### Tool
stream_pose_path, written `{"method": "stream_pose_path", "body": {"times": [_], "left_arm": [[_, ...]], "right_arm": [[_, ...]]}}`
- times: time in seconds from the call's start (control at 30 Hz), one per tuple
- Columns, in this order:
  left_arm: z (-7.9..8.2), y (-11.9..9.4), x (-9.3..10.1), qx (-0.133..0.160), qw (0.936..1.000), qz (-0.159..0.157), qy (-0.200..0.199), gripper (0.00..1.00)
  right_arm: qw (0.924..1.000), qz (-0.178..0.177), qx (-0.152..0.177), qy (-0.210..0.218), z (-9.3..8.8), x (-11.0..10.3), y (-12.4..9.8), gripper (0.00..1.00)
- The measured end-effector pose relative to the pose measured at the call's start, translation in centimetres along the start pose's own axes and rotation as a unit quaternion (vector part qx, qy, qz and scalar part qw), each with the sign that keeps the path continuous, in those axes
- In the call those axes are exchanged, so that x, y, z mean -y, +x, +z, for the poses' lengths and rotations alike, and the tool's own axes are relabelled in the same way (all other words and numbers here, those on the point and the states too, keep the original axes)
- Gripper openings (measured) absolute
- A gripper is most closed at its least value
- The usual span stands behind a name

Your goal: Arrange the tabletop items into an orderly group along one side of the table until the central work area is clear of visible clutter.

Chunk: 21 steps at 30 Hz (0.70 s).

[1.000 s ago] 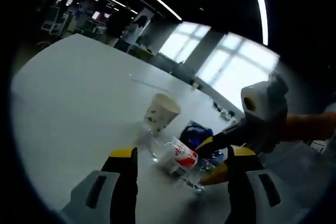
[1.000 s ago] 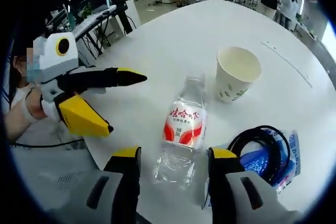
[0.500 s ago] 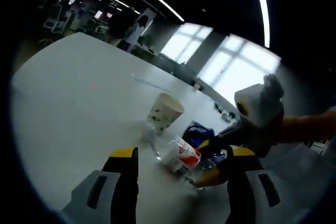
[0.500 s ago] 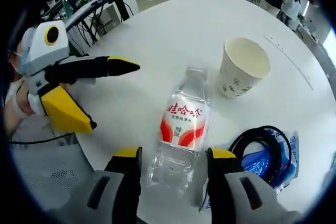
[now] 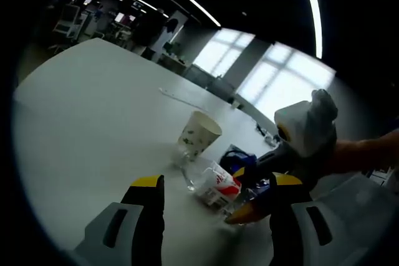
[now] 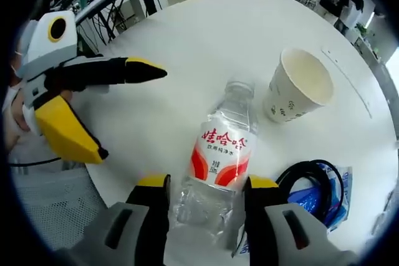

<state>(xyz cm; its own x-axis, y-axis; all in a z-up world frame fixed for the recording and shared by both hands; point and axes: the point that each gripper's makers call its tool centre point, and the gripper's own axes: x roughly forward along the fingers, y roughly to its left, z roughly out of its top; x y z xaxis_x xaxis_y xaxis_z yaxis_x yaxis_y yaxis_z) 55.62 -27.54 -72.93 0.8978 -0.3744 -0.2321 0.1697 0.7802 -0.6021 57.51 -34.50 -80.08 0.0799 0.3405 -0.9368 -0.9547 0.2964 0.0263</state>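
We are tidying up a white table (image 6: 206,48) so the middle is clean. A water bottle (image 6: 218,163) is lying on its side near the table's edge. It is see-through, with a red and white label, and its cap end is pointing toward a paper cup (image 6: 302,85). The cup is standing up just past the bottle, a little apart from it. A black cable (image 6: 308,182) is curling on top of a blue packet (image 6: 340,188), right next to the bottle. All these things are sitting close together on one side, and we think that is because we are grouping them there.

Our right gripper (image 6: 202,185) is reaching around the bottom end of the bottle. Its two yellow-tipped jaws are standing apart, one on each side of the bottle and very close to it. We cannot tell if they are pressing on it yet. They look like they are getting ready to squeeze it and pick it up.

Our left gripper (image 5: 215,185) is waiting over the table, pointing at the bottle (image 5: 212,182) and cup (image 5: 198,135). Its jaws are wide apart and are holding nothing. In the right gripper view it (image 6: 121,107) is coming in from the side, with space between its tips.
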Motion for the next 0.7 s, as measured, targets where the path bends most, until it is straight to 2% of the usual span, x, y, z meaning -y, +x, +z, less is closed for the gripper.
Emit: {"method": "stream_pose_path", "body": {"times": [0.07, 0.2, 0.47, 0.7], "left_arm": [[0.0, 0.0, -0.3, 0.000, 1.0000, 0.009, -0.004, 0.64], [0.1, 0.0, -1.5, 0.013, 0.9987, 0.032, -0.037, 0.64], [0.2, 1.0, -2.1, 0.014, 0.9973, 0.044, -0.057, 0.63], [0.1, 2.2, -2.7, 0.014, 0.9959, 0.049, -0.074, 0.61]], "right_arm": [[1.0000, -0.003, -0.004, -0.004, 0.0, 0.1, 0.2, 0.44], [0.9999, -0.009, -0.008, -0.008, -0.1, 0.3, 0.5, 0.43], [0.9987, -0.033, -0.009, -0.037, 0.3, -0.1, 0.7, 0.41], [0.9992, -0.036, 0.013, -0.015, 0.4, 0.1, 0.6, 0.38]]}}
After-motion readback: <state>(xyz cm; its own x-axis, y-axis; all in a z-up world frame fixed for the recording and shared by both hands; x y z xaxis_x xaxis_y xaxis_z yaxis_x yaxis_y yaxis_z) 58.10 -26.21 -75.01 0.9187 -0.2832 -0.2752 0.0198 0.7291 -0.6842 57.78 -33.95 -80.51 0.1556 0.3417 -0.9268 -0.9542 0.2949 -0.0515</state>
